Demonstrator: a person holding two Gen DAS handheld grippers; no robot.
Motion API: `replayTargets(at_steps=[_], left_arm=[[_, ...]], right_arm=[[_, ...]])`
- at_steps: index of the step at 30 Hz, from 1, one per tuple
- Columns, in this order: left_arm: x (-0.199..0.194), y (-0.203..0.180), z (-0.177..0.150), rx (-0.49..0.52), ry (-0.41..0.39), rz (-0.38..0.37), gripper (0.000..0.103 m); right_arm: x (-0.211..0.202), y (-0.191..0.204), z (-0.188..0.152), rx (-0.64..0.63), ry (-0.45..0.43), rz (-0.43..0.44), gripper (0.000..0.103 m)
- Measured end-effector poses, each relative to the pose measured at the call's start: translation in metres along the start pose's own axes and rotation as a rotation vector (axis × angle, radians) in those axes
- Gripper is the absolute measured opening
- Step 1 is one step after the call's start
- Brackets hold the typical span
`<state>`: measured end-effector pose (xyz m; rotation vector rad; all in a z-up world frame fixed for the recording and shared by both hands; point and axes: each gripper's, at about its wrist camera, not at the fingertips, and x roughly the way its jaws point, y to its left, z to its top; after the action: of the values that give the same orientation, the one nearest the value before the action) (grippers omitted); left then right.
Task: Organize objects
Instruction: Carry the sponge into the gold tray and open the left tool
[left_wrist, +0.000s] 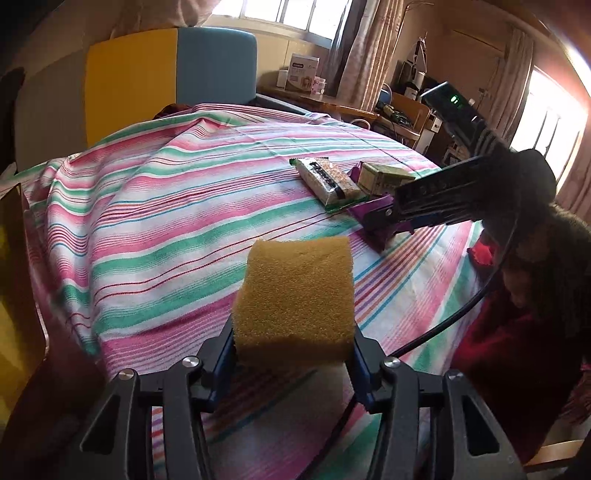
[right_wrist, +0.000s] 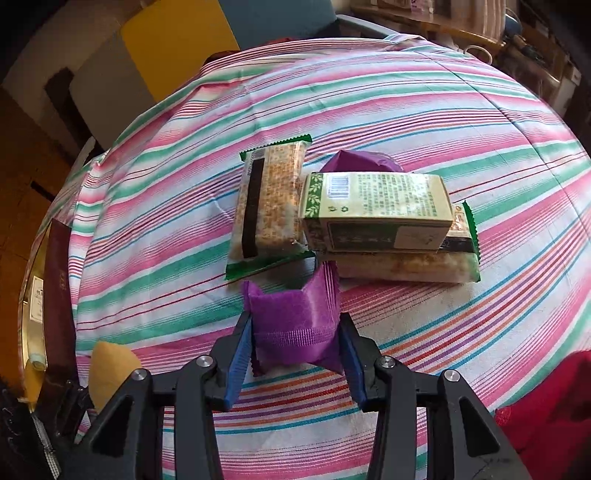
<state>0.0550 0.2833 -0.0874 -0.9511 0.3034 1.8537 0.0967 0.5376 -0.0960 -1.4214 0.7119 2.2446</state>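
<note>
My left gripper (left_wrist: 293, 354) is shut on a yellow sponge (left_wrist: 295, 295) and holds it above the striped cloth (left_wrist: 166, 206). The sponge also shows at the lower left of the right wrist view (right_wrist: 110, 369). My right gripper (right_wrist: 295, 350) is shut on a purple packet (right_wrist: 293, 325) just in front of a pile: a green-edged snack bar (right_wrist: 267, 206), a green box (right_wrist: 376, 206) lying on a second snack bar (right_wrist: 406, 267), and another purple packet (right_wrist: 358, 162) behind. In the left wrist view the right gripper (left_wrist: 380, 221) sits beside the snack bar (left_wrist: 327, 179) and the box (left_wrist: 384, 177).
The striped cloth (right_wrist: 480, 129) covers a round table. A yellow and blue chair back (left_wrist: 170, 66) stands behind it. A red garment (right_wrist: 554, 398) lies at the right edge. A dark red booklet (right_wrist: 57, 288) lies at the left edge. Cluttered shelves (left_wrist: 424, 96) stand at the back right.
</note>
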Motion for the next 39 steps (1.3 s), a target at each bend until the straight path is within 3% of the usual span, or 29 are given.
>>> replayTargets(at_steps=[7, 18, 23, 29, 33, 39], left_arm=[[-0.041, 0.000, 0.007, -0.023, -0.065, 0.004, 0.053], [-0.115, 0.055, 0.008, -0.238, -0.174, 0.065, 0.053], [-0.148, 0.089, -0.002, -0.313, -0.192, 0.234, 0.053], [-0.176, 0.126, -0.028, -0.364, -0.145, 0.445, 0.053], [-0.179, 0.141, -0.045, -0.375, -0.115, 0.528, 0.053], [-0.173, 0.151, -0.062, -0.389, -0.067, 0.569, 0.053]], right_arm=[[-0.001, 0.004, -0.005, -0.059, 0.010, -0.058, 0.044], [-0.005, 0.002, -0.008, -0.075, 0.004, -0.081, 0.041], [-0.005, 0.002, -0.008, -0.087, 0.004, -0.087, 0.041], [-0.001, 0.006, -0.006, -0.100, 0.005, -0.097, 0.041], [0.000, 0.007, -0.007, -0.105, 0.004, -0.101, 0.041], [0.004, 0.012, -0.005, -0.112, 0.002, -0.110, 0.041]])
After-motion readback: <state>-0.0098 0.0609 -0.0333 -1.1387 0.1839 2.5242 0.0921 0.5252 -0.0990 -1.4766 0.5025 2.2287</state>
